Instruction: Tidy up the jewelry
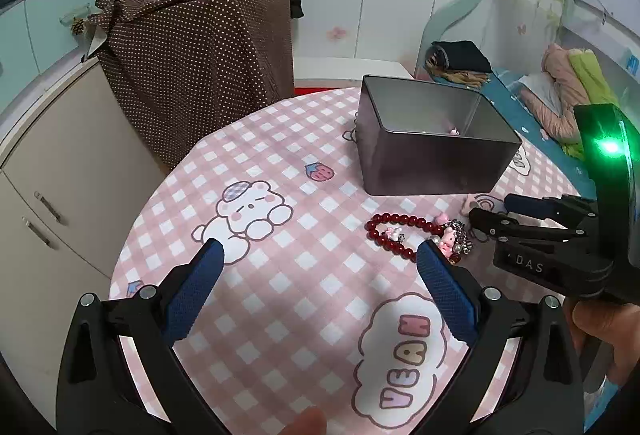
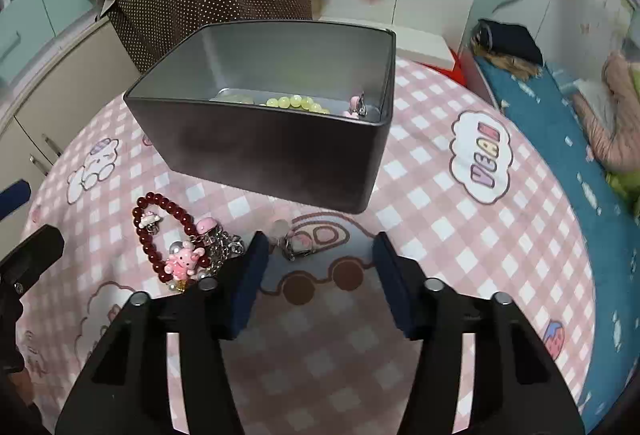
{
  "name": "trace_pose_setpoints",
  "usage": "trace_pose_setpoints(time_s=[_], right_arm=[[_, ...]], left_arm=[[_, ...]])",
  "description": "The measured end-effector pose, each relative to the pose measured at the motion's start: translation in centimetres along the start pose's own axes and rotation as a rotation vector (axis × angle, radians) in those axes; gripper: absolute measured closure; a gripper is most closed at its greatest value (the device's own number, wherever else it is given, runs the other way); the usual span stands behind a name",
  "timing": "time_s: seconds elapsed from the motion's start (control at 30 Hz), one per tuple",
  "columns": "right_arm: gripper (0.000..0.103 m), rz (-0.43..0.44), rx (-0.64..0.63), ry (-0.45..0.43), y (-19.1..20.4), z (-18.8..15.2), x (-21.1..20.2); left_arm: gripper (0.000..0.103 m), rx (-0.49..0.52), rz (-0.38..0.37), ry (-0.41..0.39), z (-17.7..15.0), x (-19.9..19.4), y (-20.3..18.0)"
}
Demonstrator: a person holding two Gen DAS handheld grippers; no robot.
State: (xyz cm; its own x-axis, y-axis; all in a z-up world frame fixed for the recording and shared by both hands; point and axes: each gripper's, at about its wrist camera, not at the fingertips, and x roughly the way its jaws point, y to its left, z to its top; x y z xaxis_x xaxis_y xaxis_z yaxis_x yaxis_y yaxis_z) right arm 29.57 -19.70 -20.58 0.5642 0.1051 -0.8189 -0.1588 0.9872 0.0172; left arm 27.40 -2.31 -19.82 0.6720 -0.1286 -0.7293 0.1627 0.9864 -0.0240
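A round counter (image 2: pixel 440 195) draped in a pink checked cloth with cartoon bears is seen filling both views. At its far side a dark metal tin (image 2: pixel 280 155) is set, lid off; inside it, a string of pale yellow-green beads (image 2: pixel 296 102) and a small pink charm (image 2: pixel 356 106) are glimpsed against the far-right corner.

Nearer than the tin, a red bead bracelet (image 2: pixel 160 231) is laid flat on the cloth, a white charm (image 2: pixel 149 220) resting within its loop. Touching its right edge, a cluster of silver chain (image 2: pixel 224 247) and a pink bunny charm (image 2: pixel 184 262) is heaped. Just right of that, a small pale pink clip piece (image 2: pixel 294 241) is lying on the cartoon car print.

The right tool (image 2: pixel 318 275) is held low over the cloth, jaws spread apart with nothing between them, the clip piece just beyond its left finger. The left tool (image 1: pixel 320 283) is held wide apart too, empty, with the bracelet (image 1: pixel 404 235) just past its right fingertip.
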Motion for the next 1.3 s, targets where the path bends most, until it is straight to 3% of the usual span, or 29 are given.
trace_pose_setpoints(time_s=[0.1, 0.13, 0.7, 0.93, 0.97, 1.03, 1.17, 1.3], right_arm=[[0.087, 0.004, -0.021, -0.006, 0.2, 0.0, -0.2], [0.089, -0.005, -0.033, -0.008, 0.3, -0.1, -0.3], [0.09, 0.054, 0.023, -0.04, -1.9, -1.7, -2.6], [0.09, 0.062, 0.023, -0.054, -1.7, -1.6, -3.5], [0.09, 0.063, 0.024, -0.053, -1.7, -1.7, -3.4], [0.09, 0.069, 0.029, -0.052, -2.0, -1.8, -3.4], [0.09, 0.076, 0.035, -0.057, -2.1, -1.9, -3.8], [0.09, 0.075, 0.037, -0.06, -2.2, -1.9, -4.1]], left_arm=[[0.006, 0.008, -0.001, 0.007, 0.1, 0.5, -0.2], [0.006, 0.012, -0.001, 0.011, 0.1, 0.7, -0.3], [0.007, 0.097, -0.002, 0.076, 1.0, 4.7, -2.8], [0.008, 0.086, -0.048, 0.099, 1.1, 5.6, -2.7], [0.011, 0.086, -0.05, 0.104, 1.0, 5.8, -2.7], [0.032, 0.085, -0.057, 0.129, 0.9, 6.5, -2.7], [0.04, 0.111, -0.057, 0.119, 0.7, 6.8, -3.0], [0.079, 0.11, -0.099, 0.123, 0.7, 6.4, -2.9]])
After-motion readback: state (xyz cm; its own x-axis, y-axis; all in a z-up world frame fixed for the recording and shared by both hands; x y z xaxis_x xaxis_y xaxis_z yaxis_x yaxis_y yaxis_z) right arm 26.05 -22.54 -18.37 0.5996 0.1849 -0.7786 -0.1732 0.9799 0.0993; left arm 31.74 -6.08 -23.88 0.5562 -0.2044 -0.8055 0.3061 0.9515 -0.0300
